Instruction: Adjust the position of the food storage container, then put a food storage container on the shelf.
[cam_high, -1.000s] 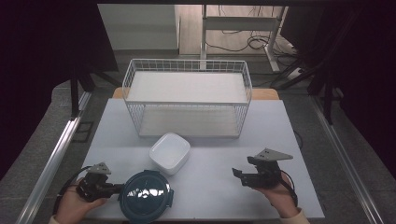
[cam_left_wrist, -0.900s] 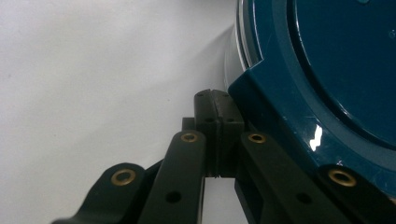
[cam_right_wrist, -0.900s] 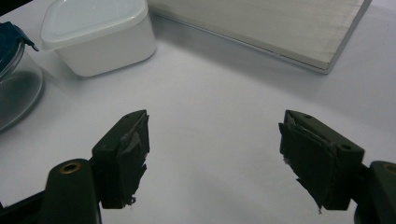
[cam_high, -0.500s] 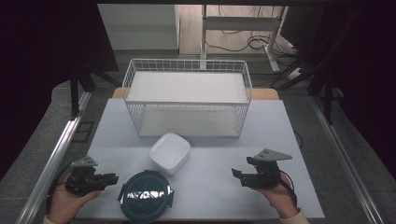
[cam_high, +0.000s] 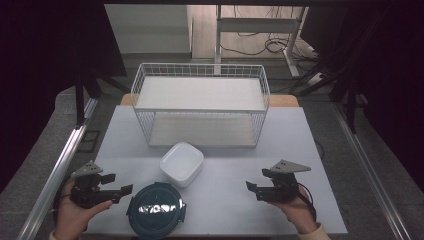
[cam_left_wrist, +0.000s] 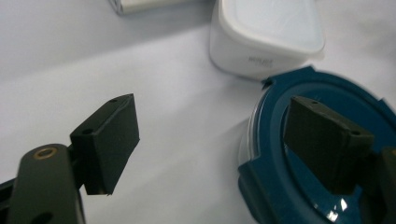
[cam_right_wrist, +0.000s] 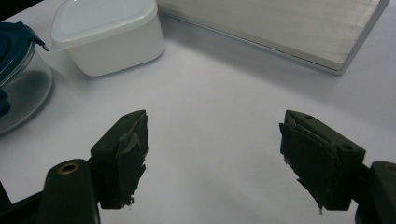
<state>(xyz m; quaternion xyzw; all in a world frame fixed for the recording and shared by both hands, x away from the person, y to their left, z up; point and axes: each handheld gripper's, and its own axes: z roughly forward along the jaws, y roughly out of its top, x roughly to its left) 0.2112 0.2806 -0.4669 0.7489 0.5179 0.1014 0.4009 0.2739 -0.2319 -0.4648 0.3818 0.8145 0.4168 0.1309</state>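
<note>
A round glass container with a dark blue lid (cam_high: 156, 210) stands at the table's front left. Just left of it my left gripper (cam_high: 126, 190) is open; its jaws have just been opening and nothing is gripped between them. In the left gripper view (cam_left_wrist: 217, 135) one jaw hovers over the blue lid (cam_left_wrist: 275, 149) and the other over bare table. A white square container (cam_high: 182, 163) with a clear lid sits behind the blue one. My right gripper (cam_high: 250, 187) is open at the front right, over bare table in its own view (cam_right_wrist: 212, 154).
A white wire rack (cam_high: 200, 105) with a wooden base board (cam_right_wrist: 289, 28) stands across the back of the white table (cam_high: 225, 210). The white container (cam_right_wrist: 107, 37) and the glass container (cam_right_wrist: 18, 93) lie left of the right gripper. Dark floor surrounds the table.
The left gripper, earlier shut at the blue-lidded container's left rim, has let go, opened wide and lifted slightly away to the left. The right gripper and both containers have stayed put.
</note>
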